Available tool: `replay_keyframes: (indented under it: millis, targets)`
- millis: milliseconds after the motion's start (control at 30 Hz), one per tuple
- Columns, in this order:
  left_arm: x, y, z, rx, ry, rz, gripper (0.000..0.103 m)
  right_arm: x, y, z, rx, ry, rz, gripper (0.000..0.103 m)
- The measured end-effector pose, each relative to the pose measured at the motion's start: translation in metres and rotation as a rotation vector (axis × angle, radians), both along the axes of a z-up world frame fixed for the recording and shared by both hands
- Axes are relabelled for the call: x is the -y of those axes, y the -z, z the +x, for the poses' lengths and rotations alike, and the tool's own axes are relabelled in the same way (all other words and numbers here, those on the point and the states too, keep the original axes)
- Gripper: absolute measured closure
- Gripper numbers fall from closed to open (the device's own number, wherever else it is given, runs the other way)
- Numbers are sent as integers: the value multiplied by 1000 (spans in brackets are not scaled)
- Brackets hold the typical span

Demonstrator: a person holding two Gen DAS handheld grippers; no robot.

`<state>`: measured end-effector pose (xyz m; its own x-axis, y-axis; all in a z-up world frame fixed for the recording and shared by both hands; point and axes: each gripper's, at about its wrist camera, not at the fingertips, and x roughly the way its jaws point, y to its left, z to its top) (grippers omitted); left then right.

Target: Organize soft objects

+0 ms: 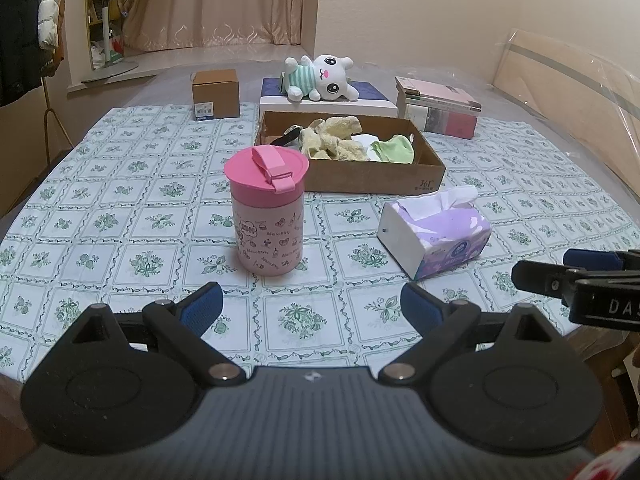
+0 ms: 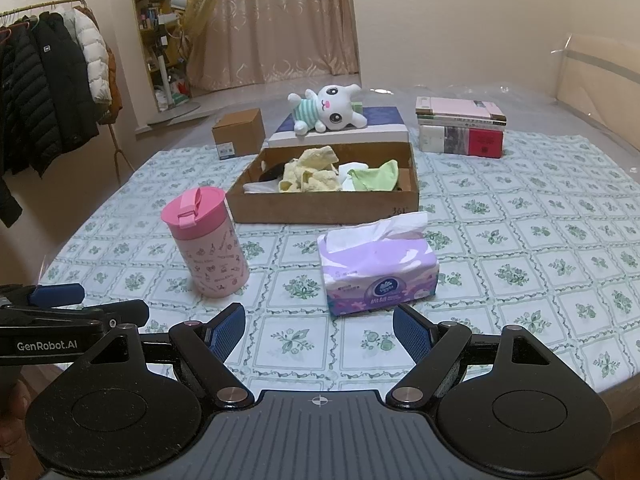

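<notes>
My left gripper (image 1: 310, 304) and right gripper (image 2: 319, 328) hover over the near edge of the floral tablecloth (image 2: 520, 248), both with jaws spread wide and nothing between them. Just ahead stand a pink lidded tumbler (image 1: 266, 210) and, to its right, a purple tissue pack (image 2: 378, 266) lying apart from it. Behind them sits an open cardboard tray (image 2: 326, 204) holding yellow cloths (image 2: 310, 174) and a green cloth (image 2: 378, 178). Further back a white plush bunny (image 2: 326, 110) lies on a flat blue-topped box (image 2: 380, 118), with a small brown carton (image 2: 238, 132) to its left and stacked books (image 2: 460, 126) to its right.
</notes>
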<state>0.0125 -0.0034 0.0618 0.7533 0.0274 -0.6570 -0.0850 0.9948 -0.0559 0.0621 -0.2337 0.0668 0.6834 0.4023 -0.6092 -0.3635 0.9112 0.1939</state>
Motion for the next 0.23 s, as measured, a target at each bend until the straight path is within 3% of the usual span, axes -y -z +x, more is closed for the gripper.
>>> replay_keyframes:
  millis: [233]
  targets:
    - [-1, 2, -3, 14, 4, -4, 9, -1, 2, -1, -1, 1, -1, 22]
